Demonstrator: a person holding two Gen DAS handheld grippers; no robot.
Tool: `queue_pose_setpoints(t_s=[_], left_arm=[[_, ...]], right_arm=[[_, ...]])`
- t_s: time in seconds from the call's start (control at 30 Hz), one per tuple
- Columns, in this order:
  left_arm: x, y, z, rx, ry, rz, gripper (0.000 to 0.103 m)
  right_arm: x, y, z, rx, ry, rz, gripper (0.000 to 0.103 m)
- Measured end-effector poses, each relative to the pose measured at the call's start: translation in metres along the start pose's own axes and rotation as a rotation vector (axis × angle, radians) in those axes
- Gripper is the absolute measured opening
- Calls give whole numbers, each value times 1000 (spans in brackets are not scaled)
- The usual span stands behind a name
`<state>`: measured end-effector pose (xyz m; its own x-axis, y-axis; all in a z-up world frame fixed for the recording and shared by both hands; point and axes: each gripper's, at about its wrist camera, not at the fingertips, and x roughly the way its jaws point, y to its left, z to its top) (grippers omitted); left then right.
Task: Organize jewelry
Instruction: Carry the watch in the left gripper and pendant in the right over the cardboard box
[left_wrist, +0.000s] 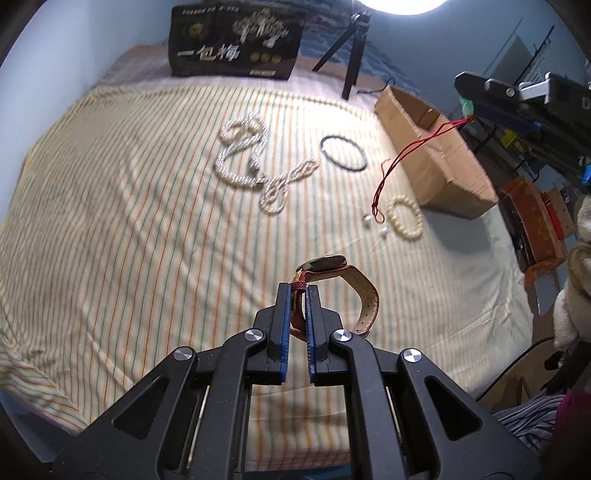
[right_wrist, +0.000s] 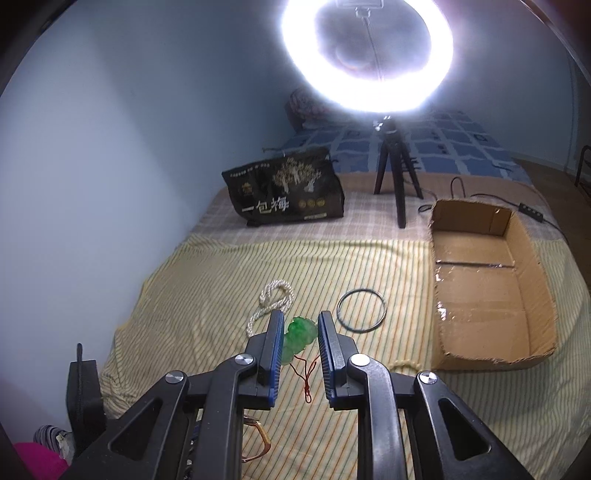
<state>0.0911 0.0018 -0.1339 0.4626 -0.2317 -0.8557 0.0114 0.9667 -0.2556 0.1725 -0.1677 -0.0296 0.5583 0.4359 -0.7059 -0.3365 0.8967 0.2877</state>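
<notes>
My left gripper (left_wrist: 299, 286) is shut on the red-brown strap of a wristwatch (left_wrist: 334, 275) and holds it above the striped cloth. My right gripper (right_wrist: 300, 317) is shut on a green jade pendant (right_wrist: 299, 334); its red cord (right_wrist: 306, 373) hangs down. In the left wrist view the right gripper (left_wrist: 469, 107) is above the open cardboard box (left_wrist: 436, 147), with the red cord (left_wrist: 402, 158) hanging to the cloth. On the cloth lie pearl necklaces (left_wrist: 243, 147), a dark bangle (left_wrist: 343, 153), a cream bead bracelet (left_wrist: 405, 218) and two pearl earrings (left_wrist: 376, 226).
A black snack bag (right_wrist: 288, 192) stands at the back of the bed. A ring light on a tripod (right_wrist: 397, 177) stands behind the cardboard box (right_wrist: 491, 291), its cable running right. The wall is on the left. Clutter and a plush toy (left_wrist: 576, 295) lie off the right edge.
</notes>
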Motion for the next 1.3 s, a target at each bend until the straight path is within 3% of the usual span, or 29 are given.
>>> queue_pose_setpoints(t_s=[0.6,0.87,1.3], left_arm=[[-15,-82,63,42,-106,-120,5],[6,-123,91,55,-112,-163,5],[52,-161,121,78,-92,-164,5]], right_arm=[[-42,-73,33,51,-104,-117,17],[-36,-118,44,72,-90,-198,17],[-9,-181,64,103,-74,-304,17]])
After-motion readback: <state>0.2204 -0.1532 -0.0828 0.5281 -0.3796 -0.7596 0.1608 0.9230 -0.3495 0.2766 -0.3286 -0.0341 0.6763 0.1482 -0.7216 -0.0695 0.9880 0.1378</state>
